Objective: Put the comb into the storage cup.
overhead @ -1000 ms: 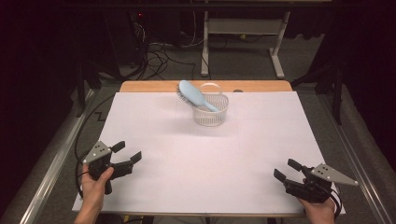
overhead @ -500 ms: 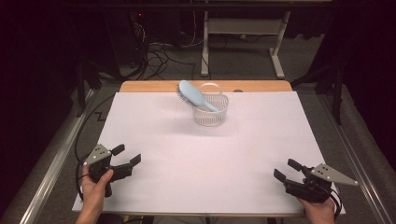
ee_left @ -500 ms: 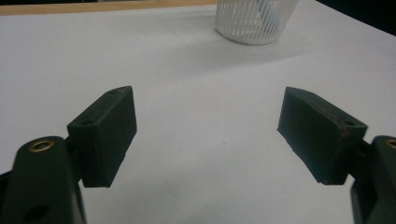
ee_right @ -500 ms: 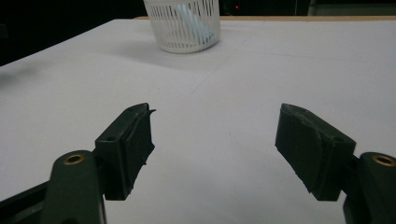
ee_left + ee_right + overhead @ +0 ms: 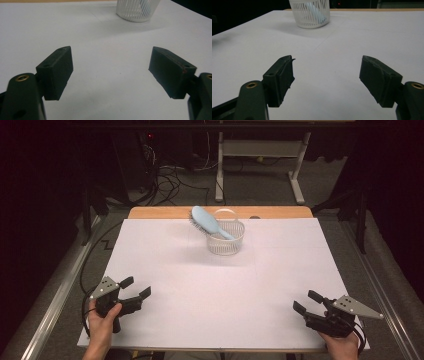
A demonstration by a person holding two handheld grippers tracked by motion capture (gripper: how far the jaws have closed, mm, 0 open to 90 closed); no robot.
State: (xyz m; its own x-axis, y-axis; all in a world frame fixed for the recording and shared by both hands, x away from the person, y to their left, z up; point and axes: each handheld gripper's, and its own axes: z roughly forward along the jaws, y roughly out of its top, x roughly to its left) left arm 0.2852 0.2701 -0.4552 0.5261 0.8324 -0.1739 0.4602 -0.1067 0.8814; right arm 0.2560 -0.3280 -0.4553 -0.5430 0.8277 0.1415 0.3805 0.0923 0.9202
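A light blue hairbrush (image 5: pixel 207 223) leans in a small white slatted basket (image 5: pixel 226 240) at the far middle of the white table. Its bristled head sticks out over the basket's left rim. My left gripper (image 5: pixel 136 287) rests near the front left corner, open, with nothing between its jaws (image 5: pixel 111 72). My right gripper (image 5: pixel 307 302) sits near the front right corner, also open and empty (image 5: pixel 327 75). Both point toward the basket (image 5: pixel 137 10) (image 5: pixel 310 13), which stands far from each.
The white sheet covers the table (image 5: pixel 220 295) up to a bare wooden strip (image 5: pixel 165 213) at the far edge. Beyond it are a white metal frame (image 5: pixel 260 150) and cables on the floor. A metal rail (image 5: pixel 55 300) runs along the left side.
My left gripper has drifted slightly back toward the front edge of the table. The right gripper, the basket and the brush have stayed where they were.
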